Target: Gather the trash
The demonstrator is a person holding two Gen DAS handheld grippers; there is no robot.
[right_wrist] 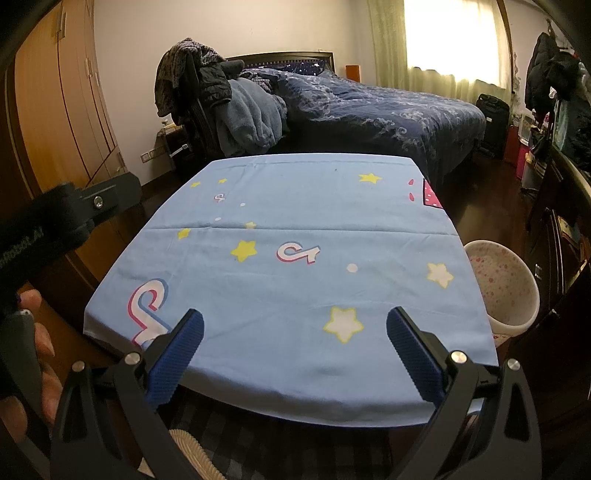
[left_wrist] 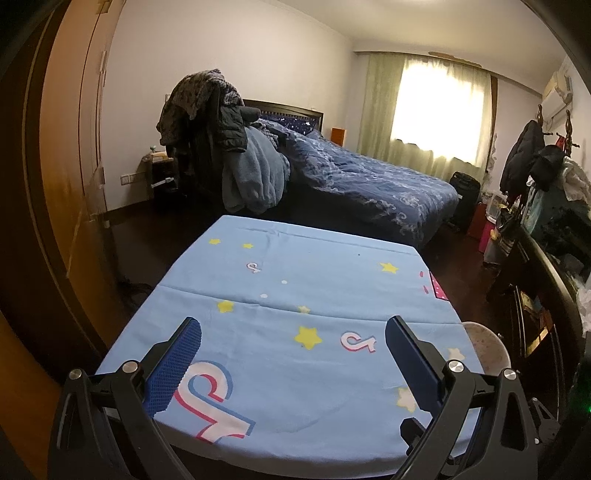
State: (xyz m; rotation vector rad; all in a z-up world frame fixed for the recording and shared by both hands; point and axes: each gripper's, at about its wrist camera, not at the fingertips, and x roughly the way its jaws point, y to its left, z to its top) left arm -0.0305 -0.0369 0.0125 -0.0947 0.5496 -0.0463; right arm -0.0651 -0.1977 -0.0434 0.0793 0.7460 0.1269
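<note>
Left gripper (left_wrist: 293,328) and right gripper (right_wrist: 295,321) both level, fingers spread wide.

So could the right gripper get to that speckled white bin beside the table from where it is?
Probably yes. The right gripper is open and holds nothing, and the bin stands just off the table's right edge with its mouth uncovered. Nothing visible lies between them.

Both wrist cameras sit low at the near edge of the blue star-print tablecloth (left_wrist: 295,280), facing the bed (left_wrist: 369,184) and window (right_wrist: 450,33); both views share these.
</note>
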